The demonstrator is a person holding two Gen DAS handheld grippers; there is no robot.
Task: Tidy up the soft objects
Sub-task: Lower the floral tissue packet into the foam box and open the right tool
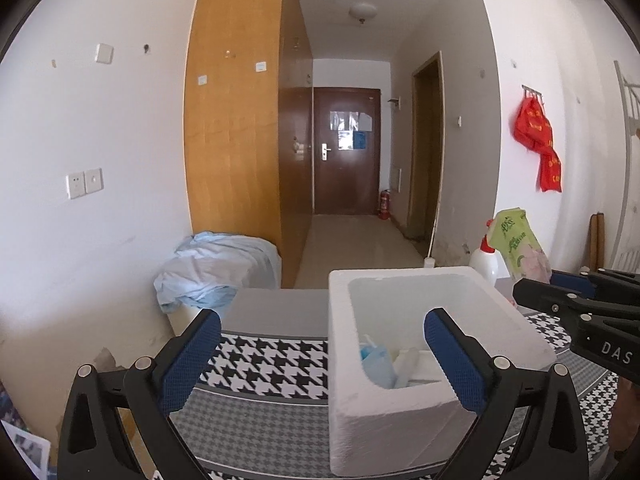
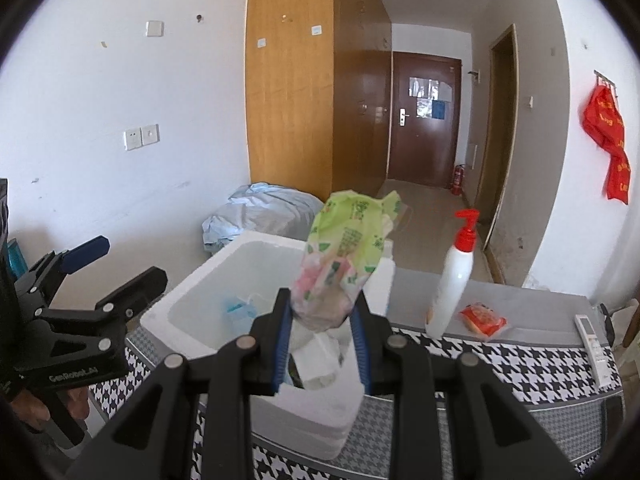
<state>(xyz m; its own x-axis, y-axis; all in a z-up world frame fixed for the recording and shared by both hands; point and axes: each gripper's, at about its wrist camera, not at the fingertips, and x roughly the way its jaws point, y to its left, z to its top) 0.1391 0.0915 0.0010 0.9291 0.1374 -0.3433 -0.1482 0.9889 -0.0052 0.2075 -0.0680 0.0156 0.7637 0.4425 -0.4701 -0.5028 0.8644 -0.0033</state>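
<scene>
A white foam box point(image 1: 340, 360) stands on the houndstooth tablecloth point(image 1: 264, 360) with a pale blue soft item point(image 1: 376, 364) and white packets inside. My left gripper point(image 1: 320, 356) is open wide and holds nothing; one finger is left of the box and the other is over its inside. My right gripper point(image 2: 322, 332) is shut on a green tissue pack point(image 2: 340, 256) and holds it upright over the box point(image 2: 160, 320). The left wrist view shows the same tissue pack point(image 1: 516, 248) at the right, above the right gripper's black fingers point(image 1: 560, 300). The left gripper point(image 2: 116, 268) shows at the left edge of the right wrist view.
A white pump bottle with a red top point(image 2: 452, 288), a red packet point(image 2: 482, 318) and a remote control point(image 2: 596, 348) lie right of the box. A crumpled blue cloth point(image 2: 260, 208) is heaped beyond the table by the wooden wardrobe point(image 2: 292, 100).
</scene>
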